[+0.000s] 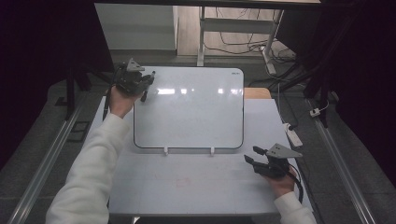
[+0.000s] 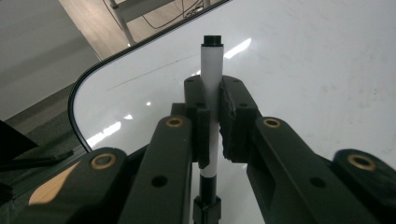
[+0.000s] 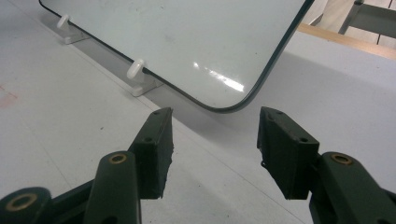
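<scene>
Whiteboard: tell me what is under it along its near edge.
Two small white clips hold the near edge of the whiteboard up off the grey table. In the right gripper view, shadowed table shows beneath that edge. Anything farther under is covered by the board.

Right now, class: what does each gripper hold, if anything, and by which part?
The left gripper is shut on a marker, clamped around the middle of its white barrel. The right gripper holds nothing; its jaws stand open above the table.

Overhead and tool-close views, shared whiteboard [image 1: 188,107]
</scene>
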The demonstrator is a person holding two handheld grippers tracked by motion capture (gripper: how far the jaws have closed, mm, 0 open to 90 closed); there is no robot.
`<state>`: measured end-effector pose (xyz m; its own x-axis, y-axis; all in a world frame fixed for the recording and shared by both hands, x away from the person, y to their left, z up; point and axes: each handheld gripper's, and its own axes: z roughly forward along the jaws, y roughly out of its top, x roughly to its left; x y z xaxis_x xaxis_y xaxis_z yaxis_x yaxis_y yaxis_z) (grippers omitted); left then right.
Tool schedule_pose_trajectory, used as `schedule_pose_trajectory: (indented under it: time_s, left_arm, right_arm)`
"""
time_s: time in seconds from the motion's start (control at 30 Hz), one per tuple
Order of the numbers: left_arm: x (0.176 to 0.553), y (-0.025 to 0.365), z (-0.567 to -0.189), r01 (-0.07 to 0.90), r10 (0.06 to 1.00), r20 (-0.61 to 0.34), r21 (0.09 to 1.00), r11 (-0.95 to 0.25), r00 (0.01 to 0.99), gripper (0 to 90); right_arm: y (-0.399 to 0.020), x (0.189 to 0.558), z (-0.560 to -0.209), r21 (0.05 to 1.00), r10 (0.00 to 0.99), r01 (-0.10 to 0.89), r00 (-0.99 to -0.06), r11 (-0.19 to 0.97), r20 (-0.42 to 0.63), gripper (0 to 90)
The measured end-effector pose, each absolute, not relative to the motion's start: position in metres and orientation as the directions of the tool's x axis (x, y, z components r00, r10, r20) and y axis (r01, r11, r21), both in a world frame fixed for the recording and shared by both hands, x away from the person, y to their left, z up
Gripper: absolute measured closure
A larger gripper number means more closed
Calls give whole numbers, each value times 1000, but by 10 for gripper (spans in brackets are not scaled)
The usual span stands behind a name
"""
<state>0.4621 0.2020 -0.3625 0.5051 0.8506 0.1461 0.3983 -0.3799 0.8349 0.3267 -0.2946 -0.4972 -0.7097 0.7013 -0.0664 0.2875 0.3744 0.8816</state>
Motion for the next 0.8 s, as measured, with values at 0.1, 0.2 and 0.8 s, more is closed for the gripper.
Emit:
schedule_pose_trajectory:
  time_s: [0.1,0.2,0.8]
  left_arm:
    - [467,200,-364,399,856,167,830,-390,490,809]
    - [472,198,-367,405,861,177,825,-394,476,807]
    - [483,189,-379,412,854,230,798,-441,467,780]
  right_arm:
    - [-295,327,-498,880,701,291,-710,374,-63,455]
    - [-294,327,-498,879,700,293,-711,377,-63,455]
    - [-295,328,-499,878,698,295,-713,377,-60,453]
